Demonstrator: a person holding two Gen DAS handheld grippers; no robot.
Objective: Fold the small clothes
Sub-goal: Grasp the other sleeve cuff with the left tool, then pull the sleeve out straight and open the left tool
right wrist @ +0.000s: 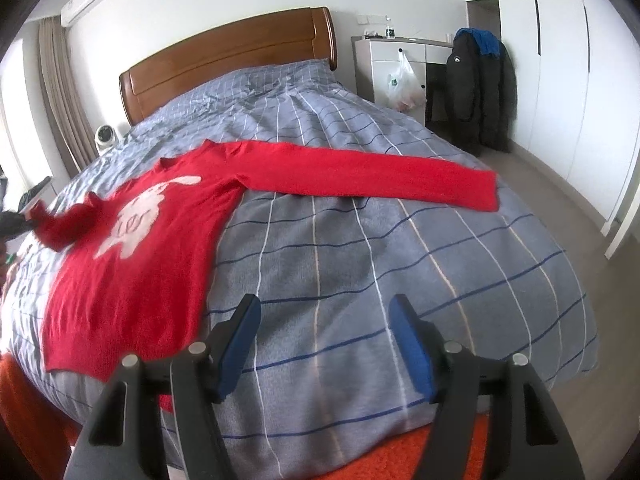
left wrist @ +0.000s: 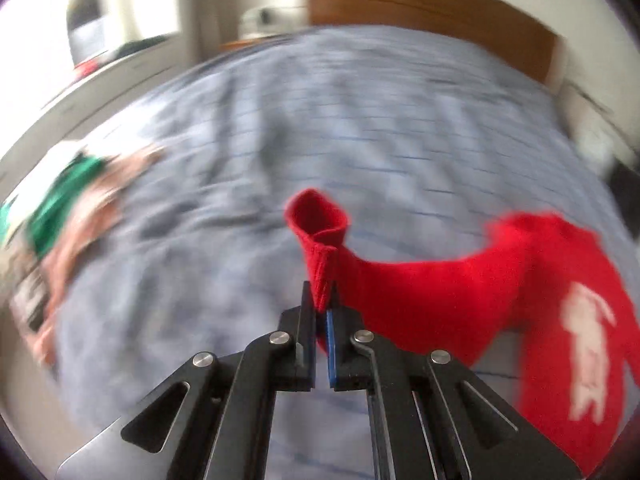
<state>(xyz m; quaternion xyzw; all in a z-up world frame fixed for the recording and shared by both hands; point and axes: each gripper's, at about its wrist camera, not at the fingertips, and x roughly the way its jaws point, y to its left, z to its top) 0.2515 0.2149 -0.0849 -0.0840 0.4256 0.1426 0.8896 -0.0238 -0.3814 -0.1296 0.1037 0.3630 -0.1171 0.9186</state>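
Left hand-held gripper (left wrist: 320, 300) was clamped tight on the cuff of the red sweater (right wrist: 132, 248)'s one sleeve (left wrist: 420, 280), lifted off the bed (right wrist: 360, 248); left view blurred. Right hand-held gripper (right wrist: 324, 344) sat wide apart, nothing between its pads, lower centre of frame. Sweater lay flat at frame left on the grey checked cover, other sleeve (right wrist: 360, 176) stretched toward the right.

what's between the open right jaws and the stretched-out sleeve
Only bare checked bedcover, as the right wrist view shows; nothing lies between the right gripper and the sweater's outstretched sleeve.
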